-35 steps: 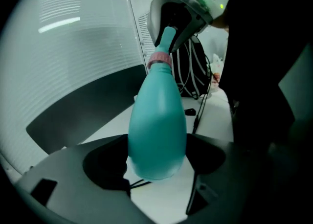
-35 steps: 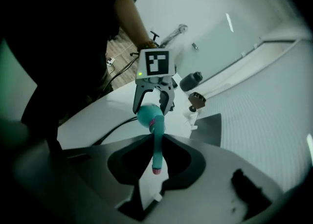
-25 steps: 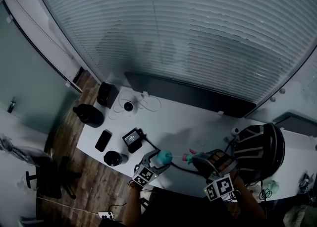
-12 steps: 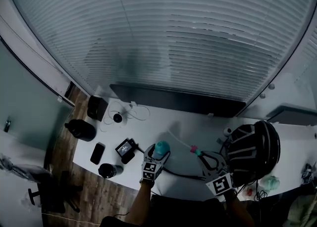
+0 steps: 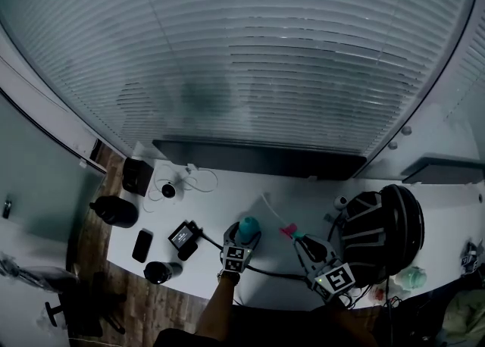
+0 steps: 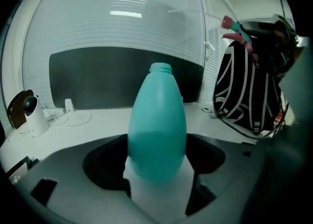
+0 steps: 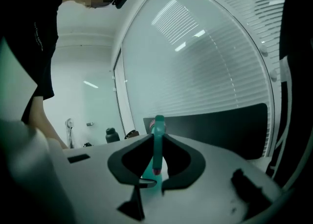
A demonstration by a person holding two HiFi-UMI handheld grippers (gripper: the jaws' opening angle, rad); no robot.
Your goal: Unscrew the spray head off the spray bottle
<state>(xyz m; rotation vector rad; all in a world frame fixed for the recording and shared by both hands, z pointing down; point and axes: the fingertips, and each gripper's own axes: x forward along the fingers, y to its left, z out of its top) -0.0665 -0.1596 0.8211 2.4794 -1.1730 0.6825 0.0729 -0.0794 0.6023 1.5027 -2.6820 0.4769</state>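
Left tool (image 6: 159, 171) clamps teal plastic spray bottle (image 6: 157, 125), neck bare; right tool (image 7: 155, 169) grips teal-and-pink spray head (image 7: 158, 142), now drawn clear; unscrewing judged complete.

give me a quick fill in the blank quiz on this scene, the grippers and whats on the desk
1. The left gripper is shut on the teal, open-necked ____.
2. The right gripper is shut on the unscrewed spray ____.
3. The striped backpack stands on the white ____.

Missing words: bottle; head; table
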